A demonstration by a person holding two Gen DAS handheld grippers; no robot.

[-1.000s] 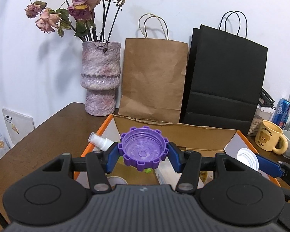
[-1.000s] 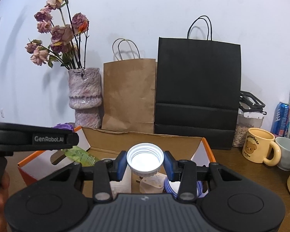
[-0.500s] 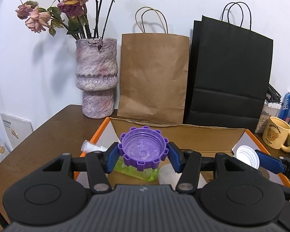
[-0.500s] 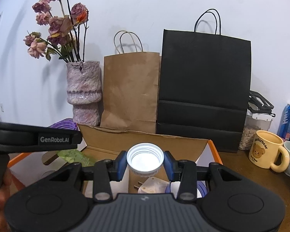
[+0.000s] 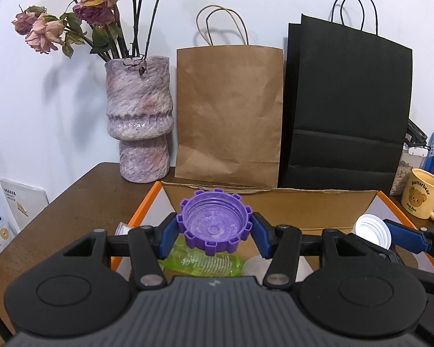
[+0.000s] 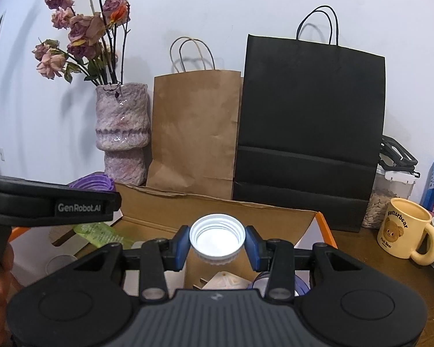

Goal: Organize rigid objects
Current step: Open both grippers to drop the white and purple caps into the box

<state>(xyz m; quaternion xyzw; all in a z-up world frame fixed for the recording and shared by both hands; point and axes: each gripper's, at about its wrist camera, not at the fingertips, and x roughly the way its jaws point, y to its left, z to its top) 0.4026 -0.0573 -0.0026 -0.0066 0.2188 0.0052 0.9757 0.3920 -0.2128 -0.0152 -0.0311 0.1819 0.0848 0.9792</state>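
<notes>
Both grippers level over the box (image 5: 318,202), fingers clamping 2 caps.

Object counts around the cardboard box (image 5: 275,202).
Two caps: purple (image 5: 214,225), white (image 6: 217,235); two paper bags behind: brown (image 5: 230,112), black (image 5: 347,110).

Both wrist views low over the open cardboard box (image 5: 275,202), facing the back wall, close in. Left view nearer the vase (image 5: 139,121); right nearer the yellow mug (image 6: 402,231). Shared: vase, brown bag (image 6: 193,133), black bag (image 5: 347,107), box.
</notes>
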